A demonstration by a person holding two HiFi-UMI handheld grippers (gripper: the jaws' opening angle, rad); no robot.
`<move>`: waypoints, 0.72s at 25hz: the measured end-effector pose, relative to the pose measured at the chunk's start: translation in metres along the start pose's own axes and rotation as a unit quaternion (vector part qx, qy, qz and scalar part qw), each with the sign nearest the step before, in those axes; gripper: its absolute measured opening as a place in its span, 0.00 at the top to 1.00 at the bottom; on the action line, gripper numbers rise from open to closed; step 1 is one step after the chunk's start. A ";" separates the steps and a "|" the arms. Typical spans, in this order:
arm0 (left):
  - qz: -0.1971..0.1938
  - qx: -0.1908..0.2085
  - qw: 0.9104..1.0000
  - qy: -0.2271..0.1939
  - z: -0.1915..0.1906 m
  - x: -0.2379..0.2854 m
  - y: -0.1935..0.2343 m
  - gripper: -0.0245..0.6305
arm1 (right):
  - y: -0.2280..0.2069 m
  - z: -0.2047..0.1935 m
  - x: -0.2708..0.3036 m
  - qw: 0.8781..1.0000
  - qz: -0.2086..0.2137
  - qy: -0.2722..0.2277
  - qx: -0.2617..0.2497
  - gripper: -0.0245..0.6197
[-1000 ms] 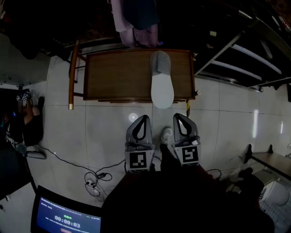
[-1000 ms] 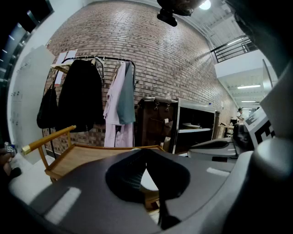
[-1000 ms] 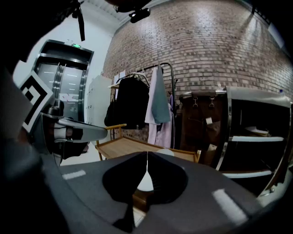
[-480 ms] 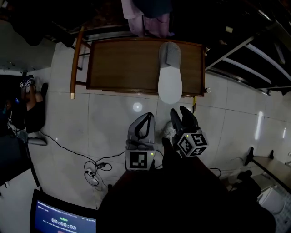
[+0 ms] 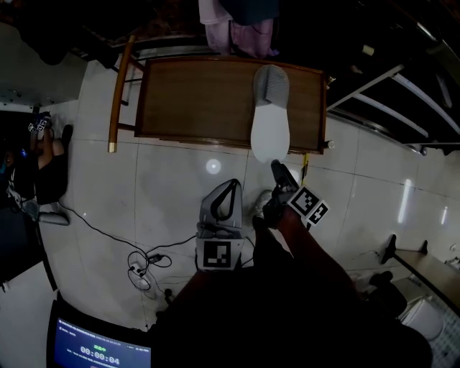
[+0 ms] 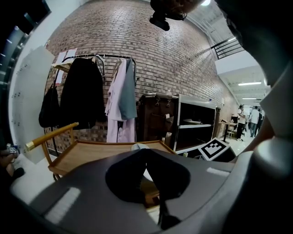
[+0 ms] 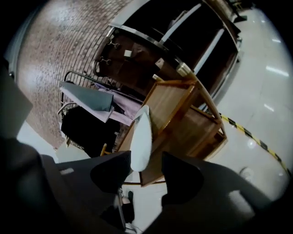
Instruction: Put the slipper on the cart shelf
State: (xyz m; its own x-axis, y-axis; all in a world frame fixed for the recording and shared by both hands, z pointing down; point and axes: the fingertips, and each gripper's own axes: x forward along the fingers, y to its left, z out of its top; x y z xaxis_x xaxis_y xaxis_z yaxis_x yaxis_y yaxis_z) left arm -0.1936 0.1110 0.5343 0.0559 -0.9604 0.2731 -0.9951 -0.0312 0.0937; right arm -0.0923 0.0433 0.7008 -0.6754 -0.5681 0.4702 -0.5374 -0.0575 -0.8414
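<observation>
A white slipper [image 5: 270, 122] with a grey toe lies on the top of the wooden cart [image 5: 194, 100], its heel hanging over the near edge. My right gripper [image 5: 279, 172] is over the floor just short of that heel, rolled onto its side. Its jaws are opening and nothing is between them. In the right gripper view the slipper [image 7: 141, 135] shows beyond the gap of the right gripper [image 7: 146, 164], well apart. My left gripper [image 5: 230, 185] hangs lower left, shut and empty. The left gripper view has the cart [image 6: 87, 153] ahead of the left gripper [image 6: 149, 155].
Garments hang on a rack [image 5: 237, 21] behind the cart. A dark metal shelf unit [image 5: 388, 86] stands to the right. Cables [image 5: 144, 266] and a monitor [image 5: 100, 348] lie on the tiled floor at lower left. Yellow-black tape [image 7: 256, 141] marks the floor by the cart.
My right gripper has rolled onto its side, moved forward towards the slipper's heel, and its jaws have parted. The left gripper has stayed shut in place.
</observation>
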 end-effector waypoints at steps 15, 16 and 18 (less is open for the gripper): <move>-0.002 0.006 1.000 -0.001 0.005 -0.002 0.006 0.94 | -0.009 0.003 0.050 0.989 0.056 0.029 0.133 0.63; -0.001 0.005 1.000 0.001 0.004 -0.002 0.007 0.94 | -0.011 0.003 0.051 0.989 0.053 0.030 0.135 0.65; 0.003 0.000 1.000 0.002 0.006 -0.003 0.009 0.94 | -0.012 0.004 0.051 0.990 0.049 0.032 0.131 0.70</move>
State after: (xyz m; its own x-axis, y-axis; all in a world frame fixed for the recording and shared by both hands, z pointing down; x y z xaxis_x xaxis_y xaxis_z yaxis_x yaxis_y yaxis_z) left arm -0.2035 0.1117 0.5290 0.0511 -0.9595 0.2770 -0.9954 -0.0265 0.0919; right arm -0.1184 0.0120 0.7336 -0.7522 -0.5294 0.3923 -0.3248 -0.2201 -0.9198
